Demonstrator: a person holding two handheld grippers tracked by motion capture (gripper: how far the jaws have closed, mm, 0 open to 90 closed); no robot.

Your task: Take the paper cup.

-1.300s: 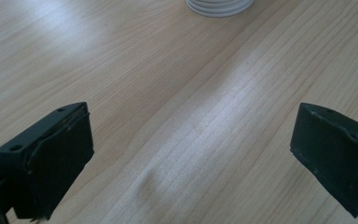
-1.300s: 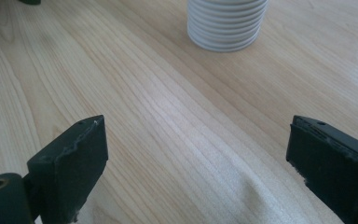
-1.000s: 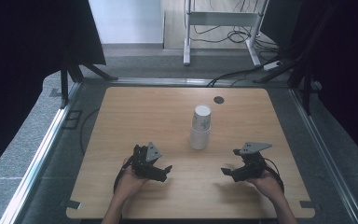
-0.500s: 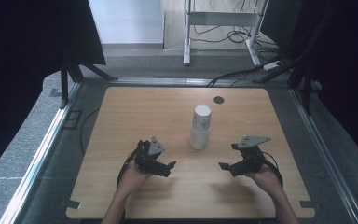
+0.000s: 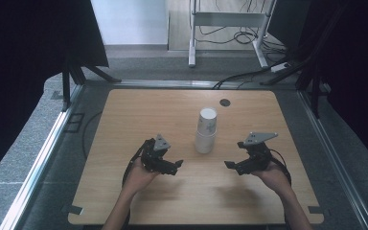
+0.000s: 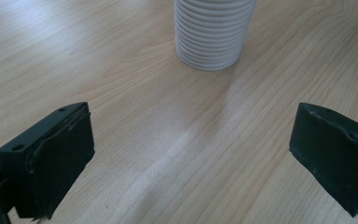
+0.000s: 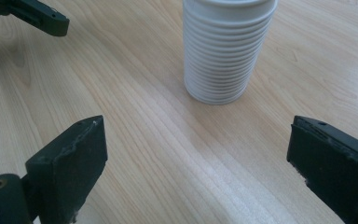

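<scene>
1. The wooden table [image 5: 139,201] spreads across the high view, bare but for one stack in the middle and a small dark disc [image 5: 225,102] near the far edge.
2. Standing upright at the centre is the stack of white ribbed cups [image 5: 206,130], one nested in the next, its upper part leaning a touch. It sits between the two grippers and a little beyond them.
3. On the near left, the left gripper [image 5: 172,166] hangs low over the wood with its jaws spread wide and nothing between them. In its own view the stack's base [image 6: 213,35] lies ahead and well apart.
4. On the near right, the right gripper [image 5: 232,166] mirrors it, jaws gaping, empty, aimed at the stack [image 7: 226,51], which looks near but untouched.
5. The step in hand reads as an approach to the stack from both sides.
6. To do it well, I'd say one gripper should steady the lower cups around the ribbed wall while the other closes on the top rim.
7. Come in level and slowly, because a sideways nudge on that tall, light column could tip it.
8. Squeeze gently: thin cup walls are likely to buckle.
</scene>
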